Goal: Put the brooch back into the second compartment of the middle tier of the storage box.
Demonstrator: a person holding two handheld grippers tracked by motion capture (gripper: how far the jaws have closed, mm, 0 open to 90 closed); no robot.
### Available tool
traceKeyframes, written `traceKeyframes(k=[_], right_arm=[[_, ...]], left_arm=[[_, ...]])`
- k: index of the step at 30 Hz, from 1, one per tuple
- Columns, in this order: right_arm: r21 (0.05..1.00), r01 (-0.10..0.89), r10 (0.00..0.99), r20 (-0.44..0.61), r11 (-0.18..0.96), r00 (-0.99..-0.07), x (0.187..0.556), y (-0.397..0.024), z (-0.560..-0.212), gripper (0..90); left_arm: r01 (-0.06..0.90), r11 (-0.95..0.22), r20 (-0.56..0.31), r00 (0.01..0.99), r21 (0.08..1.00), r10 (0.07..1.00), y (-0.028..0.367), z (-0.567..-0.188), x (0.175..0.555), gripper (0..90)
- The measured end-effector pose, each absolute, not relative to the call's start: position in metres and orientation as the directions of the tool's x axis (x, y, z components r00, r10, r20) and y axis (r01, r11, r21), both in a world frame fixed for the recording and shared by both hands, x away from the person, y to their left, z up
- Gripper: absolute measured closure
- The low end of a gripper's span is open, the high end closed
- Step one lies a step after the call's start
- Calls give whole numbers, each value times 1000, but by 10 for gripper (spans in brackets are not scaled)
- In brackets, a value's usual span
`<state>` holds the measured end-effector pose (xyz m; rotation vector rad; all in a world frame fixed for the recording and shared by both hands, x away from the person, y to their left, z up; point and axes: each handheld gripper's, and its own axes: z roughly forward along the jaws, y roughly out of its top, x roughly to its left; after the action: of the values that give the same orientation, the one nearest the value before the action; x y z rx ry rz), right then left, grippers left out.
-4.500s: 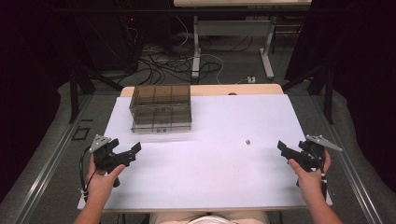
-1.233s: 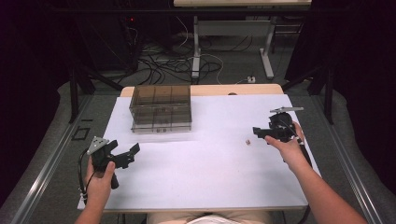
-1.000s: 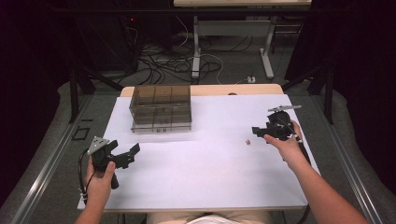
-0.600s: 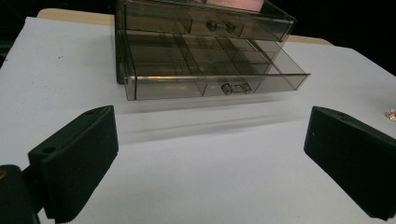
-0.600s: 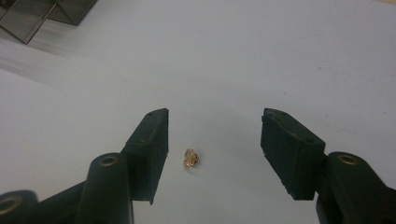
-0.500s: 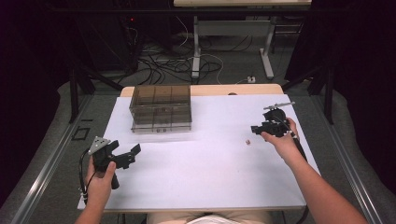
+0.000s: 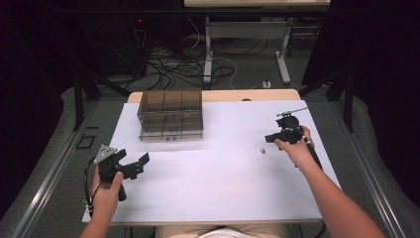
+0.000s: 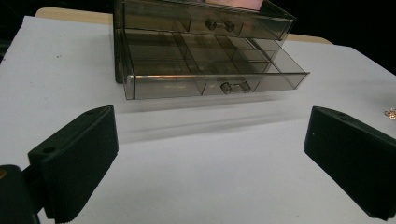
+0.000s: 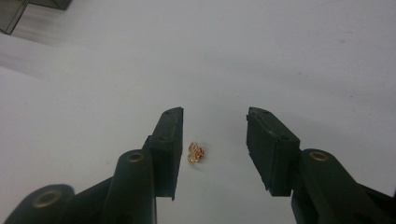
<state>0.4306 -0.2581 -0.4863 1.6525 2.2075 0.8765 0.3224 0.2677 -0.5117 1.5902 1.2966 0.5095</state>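
Observation:
A tiny golden trinket (image 9: 196, 153) lies on the white table (image 7: 208, 183), right of the middle (image 7: 263, 150). My right gripper (image 9: 215, 114) tilts down over it from the right (image 7: 271, 139). Its jaws have just been closing and the trinket lies between them, nearer the left pad, with neither pad touching it. My left gripper (image 7: 138, 166) hovers near the table's front left with its jaws wide open (image 8: 210, 154) and nothing between them. It faces the drawer box, and the trinket (image 8: 390, 113) is at the far right edge of its view.
A smoky clear drawer box (image 7: 171, 115) stands at the back left of the table. Its lower drawer (image 8: 205, 84) is pulled out, showing several empty compartments. Cables and desk legs lie on the floor beyond the table.
The right hand came from the table's front right corner up to the trinket, tilted down over it, and its jaws narrowed around it. The left hand and gripper stayed put.

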Motion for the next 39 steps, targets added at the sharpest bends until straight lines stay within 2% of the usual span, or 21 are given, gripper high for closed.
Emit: traceKeyframes(k=[16, 39], right_arm=[[500, 854, 930, 229, 142, -289, 443, -256, -501, 709], [447, 888, 931, 267, 108, -248, 451, -249, -517, 771]], left_arm=[[495, 54, -251, 341, 867, 906, 267, -512, 322, 32], [497, 54, -252, 340, 866, 906, 268, -512, 322, 32]])
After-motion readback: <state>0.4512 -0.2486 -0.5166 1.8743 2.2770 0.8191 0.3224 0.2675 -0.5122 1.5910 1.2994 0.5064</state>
